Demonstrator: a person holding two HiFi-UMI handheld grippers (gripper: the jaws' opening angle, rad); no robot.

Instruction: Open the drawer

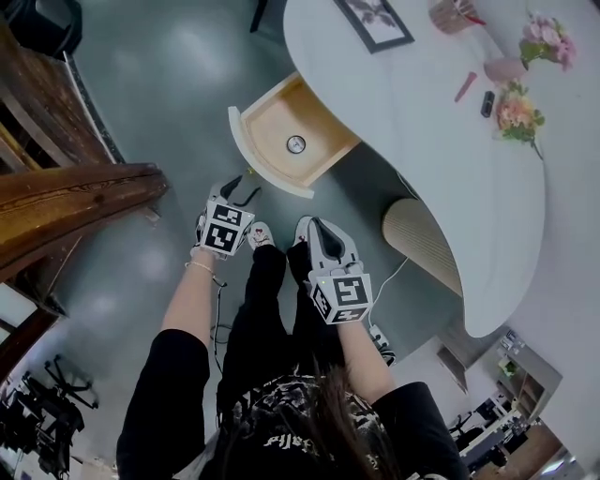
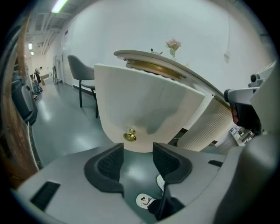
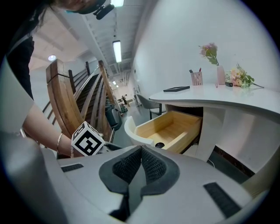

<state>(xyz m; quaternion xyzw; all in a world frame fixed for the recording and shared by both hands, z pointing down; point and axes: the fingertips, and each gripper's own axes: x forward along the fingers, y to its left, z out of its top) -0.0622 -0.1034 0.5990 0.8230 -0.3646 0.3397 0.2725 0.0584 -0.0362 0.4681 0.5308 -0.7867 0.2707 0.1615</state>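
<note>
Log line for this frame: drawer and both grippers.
drawer: open | left gripper: jaws apart, off knob | right gripper: jaws shut, empty

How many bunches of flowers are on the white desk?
2. A pink bunch stands in a pink vase near the wall; a peach and white bunch rests on the desktop right beside it. More could be hidden beyond the picture edge.

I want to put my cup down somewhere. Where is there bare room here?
The desk top is bare from the flower bunch down to its rounded end. The open drawer holds only a small round thing. Crowded: the far end, around the frame and pen cup.
</note>
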